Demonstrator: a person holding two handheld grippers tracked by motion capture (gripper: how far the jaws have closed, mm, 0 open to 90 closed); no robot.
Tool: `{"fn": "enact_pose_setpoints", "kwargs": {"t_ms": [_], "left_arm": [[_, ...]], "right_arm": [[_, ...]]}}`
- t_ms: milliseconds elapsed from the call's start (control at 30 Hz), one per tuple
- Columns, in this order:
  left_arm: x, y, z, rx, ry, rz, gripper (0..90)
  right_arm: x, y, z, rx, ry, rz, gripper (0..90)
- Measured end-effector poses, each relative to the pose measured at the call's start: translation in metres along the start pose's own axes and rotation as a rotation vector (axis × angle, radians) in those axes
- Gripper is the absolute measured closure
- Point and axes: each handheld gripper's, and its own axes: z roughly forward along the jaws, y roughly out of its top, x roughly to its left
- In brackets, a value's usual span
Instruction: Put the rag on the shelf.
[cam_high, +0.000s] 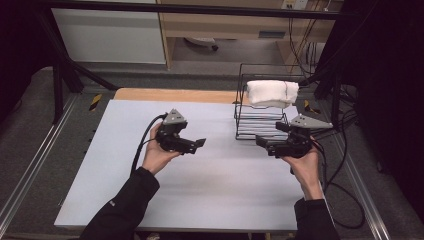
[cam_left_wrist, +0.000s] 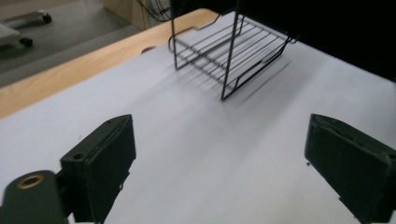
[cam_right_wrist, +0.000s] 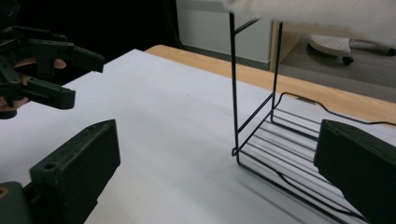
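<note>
Two grippers hover over the white table (cam_high: 200, 200), both spread wide with nothing between the jaws. Left gripper (cam_high: 199, 144) sits mid-table, well apart from the wire rack (cam_high: 260, 122); right gripper (cam_high: 261, 142) is just beside the rack's near edge. A white towel (cam_high: 272, 93) lies folded on the rack's top tier. From the right gripper view the towel (cam_right_wrist: 327, 11) is cut off by the top edge and blurred, and the right jaw covers part of the rack's (cam_right_wrist: 280, 154) lower shelf.
</note>
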Motion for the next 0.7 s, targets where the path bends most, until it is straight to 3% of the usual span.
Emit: {"fn": "enact_pose_setpoints", "kwargs": {"t_ms": [133, 300, 567, 700], "left_arm": [[0.01, -0.028, -0.014, 0.012, 0.013, -0.017, 7.7], [0.019, -0.06, -0.031, 0.018, 0.027, -0.03, 7.6], [0.033, -0.102, -0.058, 0.012, 0.053, -0.067, 8.0], [0.04, -0.121, -0.067, 0.033, 0.067, -0.076, 8.1]], "right_arm": [[0.002, -0.011, 0.003, 0.021, 0.014, -0.019, 0.5], [0.003, -0.026, 0.005, 0.02, 0.032, -0.009, 0.5], [0.001, -0.06, 0.008, 0.063, 0.053, -0.002, 0.4], [-0.001, -0.079, 0.009, 0.101, 0.066, 0.004, 0.4]]}}
